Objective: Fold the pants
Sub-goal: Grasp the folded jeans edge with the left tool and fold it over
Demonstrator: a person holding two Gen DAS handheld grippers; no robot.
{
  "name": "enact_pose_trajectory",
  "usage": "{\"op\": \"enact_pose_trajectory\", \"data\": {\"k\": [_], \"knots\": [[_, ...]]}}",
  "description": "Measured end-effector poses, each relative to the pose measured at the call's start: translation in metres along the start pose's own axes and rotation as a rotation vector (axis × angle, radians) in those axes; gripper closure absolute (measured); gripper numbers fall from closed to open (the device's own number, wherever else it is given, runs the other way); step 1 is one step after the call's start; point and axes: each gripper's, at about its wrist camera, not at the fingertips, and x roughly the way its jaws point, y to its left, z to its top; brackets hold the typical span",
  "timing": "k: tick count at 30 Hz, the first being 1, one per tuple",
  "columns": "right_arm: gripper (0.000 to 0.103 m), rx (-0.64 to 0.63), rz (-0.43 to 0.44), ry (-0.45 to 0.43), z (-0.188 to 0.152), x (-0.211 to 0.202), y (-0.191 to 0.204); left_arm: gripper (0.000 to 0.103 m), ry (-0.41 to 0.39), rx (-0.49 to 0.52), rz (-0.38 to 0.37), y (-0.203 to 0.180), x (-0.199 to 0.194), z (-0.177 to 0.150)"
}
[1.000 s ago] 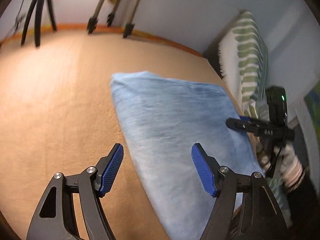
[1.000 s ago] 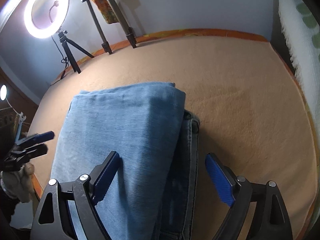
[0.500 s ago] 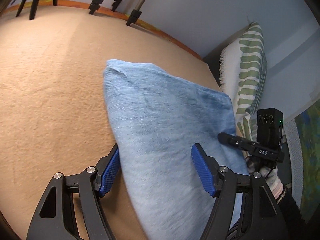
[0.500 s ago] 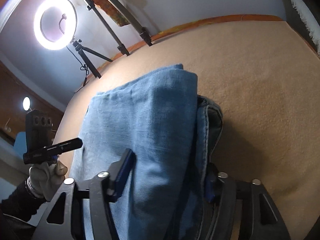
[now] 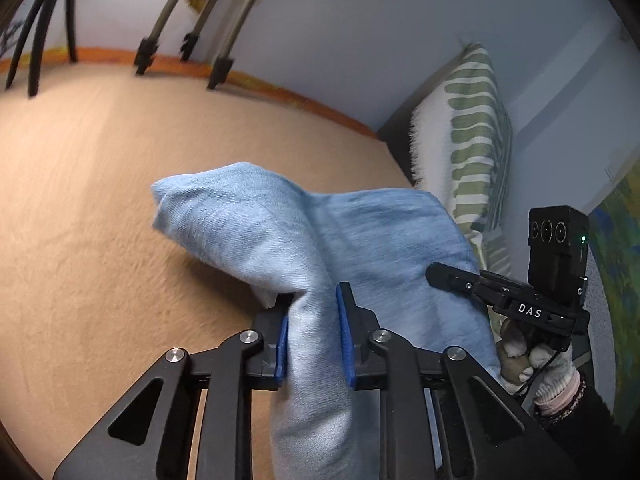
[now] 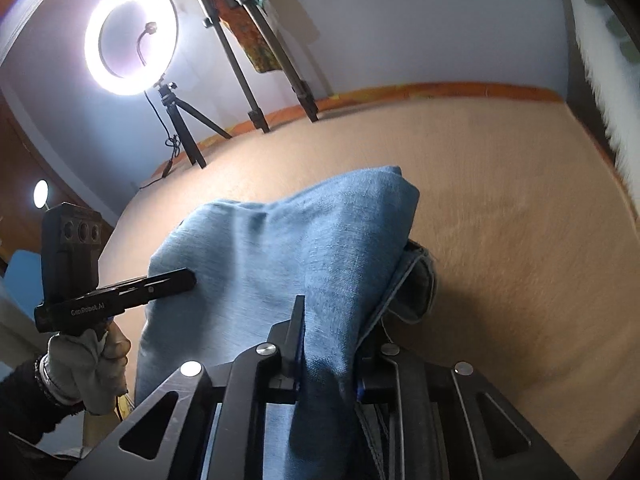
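The folded light-blue denim pants lie on a tan bed surface. My left gripper is shut on their near edge, and the cloth bunches up between its blue pads. My right gripper is shut on the opposite edge of the pants, which rise off the bed there. A darker hem layer hangs beside it. Each gripper also shows in the other's view, at the cloth's side: the right gripper and the left gripper.
A green-striped white pillow stands at the bed's right side. A lit ring light on a tripod and other tripod legs stand along the far edge of the bed by the wall.
Both grippers went from open above the pants to shut on their edges. The cloth has bunched and lifted off the bed.
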Motion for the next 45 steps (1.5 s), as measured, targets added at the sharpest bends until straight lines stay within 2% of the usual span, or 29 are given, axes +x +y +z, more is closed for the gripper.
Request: {"op": "enact_pose_trajectory", "data": {"k": [6, 8, 11, 14, 16, 18, 21, 22, 23, 24, 25, 26, 27, 28, 31, 36, 45], "knots": [[0.09, -0.073, -0.02, -0.045, 0.022, -0.015, 0.023, 0.086, -0.025, 0.07, -0.01, -0.023, 0.004, 0.02], [0.09, -0.073, -0.019, -0.022, 0.03, -0.014, 0.022, 0.086, -0.014, 0.05, -0.019, -0.021, 0.008, 0.025], [0.086, -0.044, -0.053, 0.022, 0.031, -0.004, 0.008, 0.086, -0.007, 0.063, 0.014, -0.014, 0.011, 0.023], [0.062, -0.022, -0.137, 0.062, 0.021, 0.012, -0.013, 0.086, -0.002, 0.028, 0.024, 0.002, 0.01, 0.018], [0.042, 0.009, -0.164, 0.073, 0.013, 0.021, -0.027, 0.086, 0.007, 0.013, 0.026, 0.008, 0.012, 0.017], [0.03, 0.04, -0.147, 0.066, 0.01, 0.026, -0.039, 0.086, 0.01, 0.019, 0.031, 0.009, 0.012, 0.017], [0.025, 0.059, -0.059, 0.064, 0.011, 0.035, -0.052, 0.086, 0.018, 0.021, 0.036, 0.01, 0.015, 0.017], [0.025, 0.076, -0.015, 0.064, 0.012, 0.039, -0.056, 0.086, 0.021, 0.021, 0.037, 0.011, 0.016, 0.016], [0.031, 0.086, 0.016, 0.037, 0.012, 0.039, -0.059, 0.086, 0.024, 0.018, 0.036, 0.012, 0.017, 0.017], [0.057, 0.101, 0.075, 0.038, 0.012, 0.042, -0.061, 0.086, 0.027, 0.013, 0.036, 0.014, 0.018, 0.017], [0.064, 0.127, 0.144, 0.042, 0.012, 0.044, -0.063, 0.086, 0.028, 0.007, 0.033, 0.015, 0.019, 0.017], [0.068, 0.145, 0.153, 0.028, 0.011, 0.045, -0.065, 0.086, 0.029, 0.01, 0.036, 0.014, 0.02, 0.017], [0.078, 0.125, 0.142, 0.015, 0.011, 0.044, -0.061, 0.086, 0.027, 0.02, 0.039, 0.011, 0.02, 0.018], [0.082, 0.108, 0.144, 0.005, 0.011, 0.041, -0.057, 0.086, 0.024, 0.029, 0.036, 0.008, 0.02, 0.02], [0.084, 0.067, 0.094, -0.023, 0.017, 0.029, -0.041, 0.086, 0.006, 0.072, 0.02, -0.007, 0.017, 0.027], [0.086, 0.038, 0.074, -0.066, 0.037, 0.007, -0.031, 0.086, -0.026, 0.127, 0.006, -0.03, 0.017, 0.048], [0.087, -0.018, -0.009, -0.131, 0.085, -0.021, -0.041, 0.087, -0.06, 0.173, 0.002, -0.05, 0.04, 0.1]]}}
